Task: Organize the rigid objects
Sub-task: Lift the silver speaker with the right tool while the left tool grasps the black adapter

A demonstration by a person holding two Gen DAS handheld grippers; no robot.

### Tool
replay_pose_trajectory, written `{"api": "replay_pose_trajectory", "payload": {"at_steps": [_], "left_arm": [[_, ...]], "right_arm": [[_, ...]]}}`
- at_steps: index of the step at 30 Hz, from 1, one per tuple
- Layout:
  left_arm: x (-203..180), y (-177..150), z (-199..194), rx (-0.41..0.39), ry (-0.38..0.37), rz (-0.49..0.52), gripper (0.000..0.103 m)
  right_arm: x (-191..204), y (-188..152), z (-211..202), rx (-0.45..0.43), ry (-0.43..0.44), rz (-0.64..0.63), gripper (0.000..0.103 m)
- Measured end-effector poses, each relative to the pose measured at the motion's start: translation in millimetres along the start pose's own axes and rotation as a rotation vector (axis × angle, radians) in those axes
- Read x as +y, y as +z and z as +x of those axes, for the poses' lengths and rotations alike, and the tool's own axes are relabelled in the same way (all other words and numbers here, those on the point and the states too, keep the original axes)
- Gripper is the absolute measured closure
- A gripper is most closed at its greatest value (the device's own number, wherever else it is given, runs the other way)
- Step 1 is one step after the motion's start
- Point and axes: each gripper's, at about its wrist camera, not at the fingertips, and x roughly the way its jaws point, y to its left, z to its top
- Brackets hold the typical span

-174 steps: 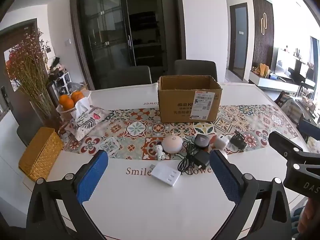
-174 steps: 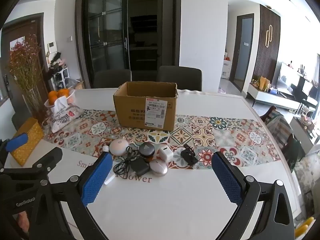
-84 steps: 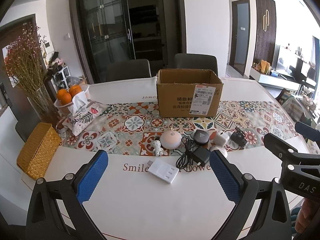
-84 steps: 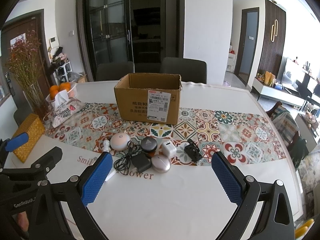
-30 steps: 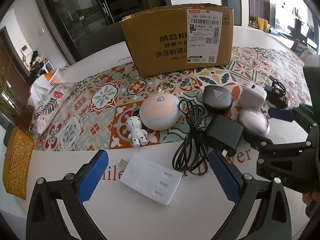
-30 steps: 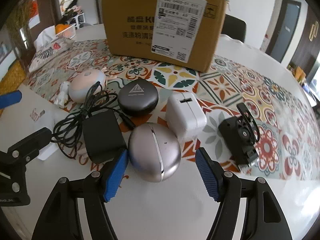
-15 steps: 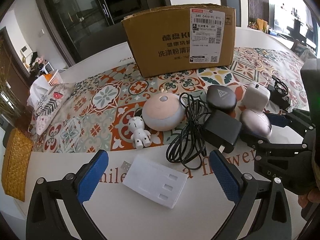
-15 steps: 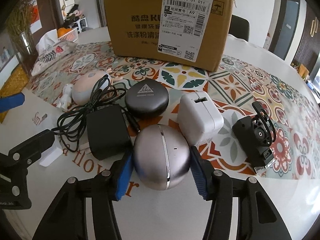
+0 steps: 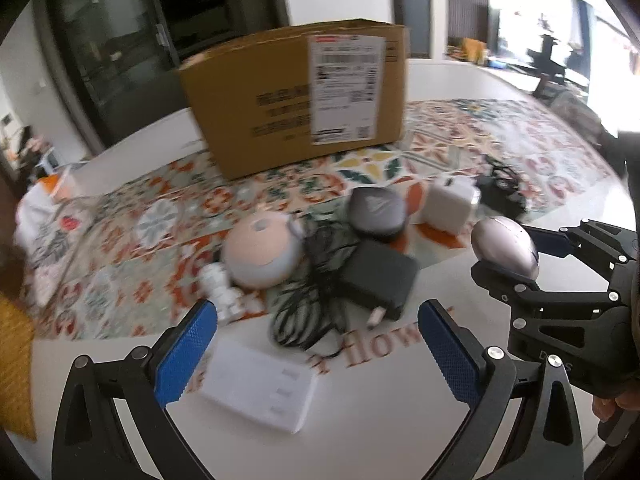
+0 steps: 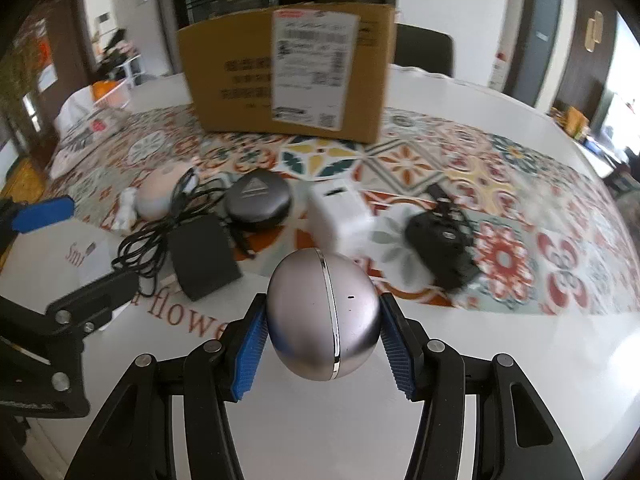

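Observation:
My right gripper point(image 10: 322, 350) is shut on a silver egg-shaped case point(image 10: 323, 316), held just above the white table point(image 10: 500, 360); the same silver case point(image 9: 505, 249) shows at the right of the left wrist view. My left gripper point(image 9: 316, 354) is open over a white flat adapter point(image 9: 260, 386). Ahead lie a black charger with its cable point(image 9: 378, 278), a pink round device point(image 9: 262, 252), a small white figurine point(image 9: 220, 292), a black round case point(image 10: 258, 196), a white cube plug point(image 10: 344, 216) and a black clip mount point(image 10: 440, 240). An open cardboard box point(image 10: 288, 76) stands behind them.
A patterned runner point(image 10: 480, 184) crosses the table under the objects. At the far left are a tissue pouch point(image 9: 48, 232), a basket with oranges point(image 10: 108, 92) and a yellow woven box point(image 9: 12, 360). A dark chair point(image 10: 424, 56) stands behind the box.
My right gripper closed on the silver case and lifted it slightly off the table. The left gripper tilted a little, staying over the white adapter.

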Motion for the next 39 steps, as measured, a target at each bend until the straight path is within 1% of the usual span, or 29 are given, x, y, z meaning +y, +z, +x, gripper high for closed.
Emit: {"api": "replay_pose_trajectory", "payload": {"at_steps": [4, 8, 10, 16, 18, 24, 31, 35, 39], "left_arm": [[-5.9, 7.1, 15.3, 0.004, -0.059, 0.005, 0.001], [-10.1, 9.6, 30.9, 0.004, -0.075, 0.001, 0.004], [-11.3, 10.1, 40.8, 0.019, -0.093, -0.004, 0.006], [-13.5, 10.0, 57.6, 0.039, -0.109, -0.013, 0.007], [-13.4, 9.8, 62.8, 0.047, -0.104, -0.022, 0.007], [-16.2, 10.1, 69.0, 0.055, -0.089, -0.031, 0.009], [-18.0, 9.1, 70.0, 0.052, -0.112, -0.029, 0.018], [-18.3, 9.1, 67.6, 0.054, -0.121, -0.026, 0.019], [-15.8, 7.8, 62.6, 0.059, -0.138, -0.045, 0.019]], "right_arm": [[-11.6, -1.4, -2.8, 0.005, -0.036, 0.052, 0.049], [-19.1, -3.6, 2.1, 0.016, -0.058, 0.083, 0.049], [-21.9, -3.1, 5.6, 0.022, -0.065, 0.097, 0.049], [-23.6, -0.9, 11.0, 0.013, -0.078, 0.099, 0.049], [-24.8, -0.7, 13.8, 0.016, -0.077, 0.105, 0.049], [-28.4, -0.2, 18.9, 0.023, -0.069, 0.116, 0.049], [-30.6, -3.4, 21.4, 0.041, -0.045, 0.138, 0.049], [-30.2, -5.0, 19.3, 0.041, -0.043, 0.148, 0.049], [-29.3, -4.7, 15.2, 0.035, -0.046, 0.151, 0.049]]}}
